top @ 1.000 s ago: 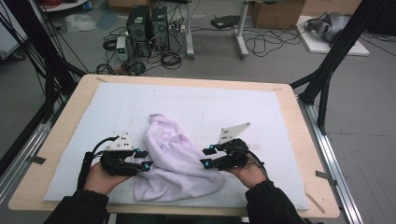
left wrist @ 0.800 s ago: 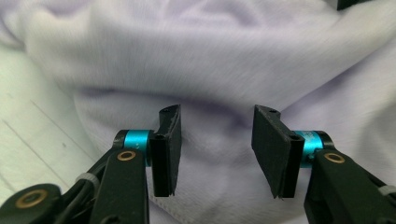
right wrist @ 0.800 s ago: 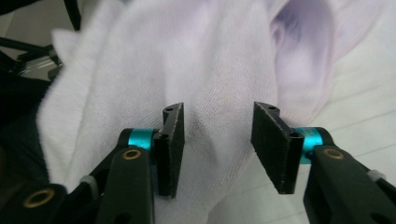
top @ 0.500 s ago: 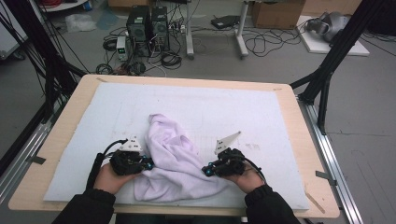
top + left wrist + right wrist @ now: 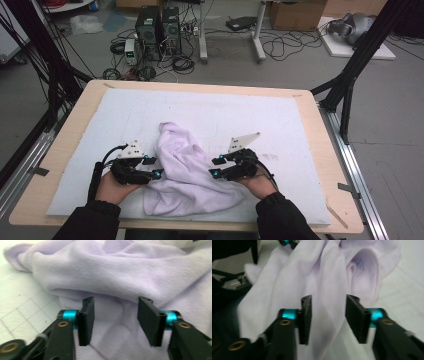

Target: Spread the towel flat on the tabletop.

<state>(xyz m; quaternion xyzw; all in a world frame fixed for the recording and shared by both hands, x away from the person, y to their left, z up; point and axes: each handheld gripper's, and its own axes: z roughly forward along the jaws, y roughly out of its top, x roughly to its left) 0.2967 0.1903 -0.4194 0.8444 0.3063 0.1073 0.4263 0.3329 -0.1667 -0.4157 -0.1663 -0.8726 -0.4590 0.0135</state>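
On the white mat point(image 5: 280, 120) we're hovering both half-open, empty grippers, left gripper point(image 5: 153, 167) and right gripper point(image 5: 215, 167), having just reopened, over this soft, floppy lilac towel point(image 5: 187, 175), probably best pinched at its hemmed edges.

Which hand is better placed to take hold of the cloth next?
Left, probably. The left gripper has a thick fold of the crumpled lilac fleece cloth between its open fingers. The right gripper, fingers also open after just opening, faces only a thin draped edge.

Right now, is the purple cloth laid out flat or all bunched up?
Bunched up. The cloth lies in a rumpled heap on the white mat, with thick folds and a rolled edge showing in both gripper views.
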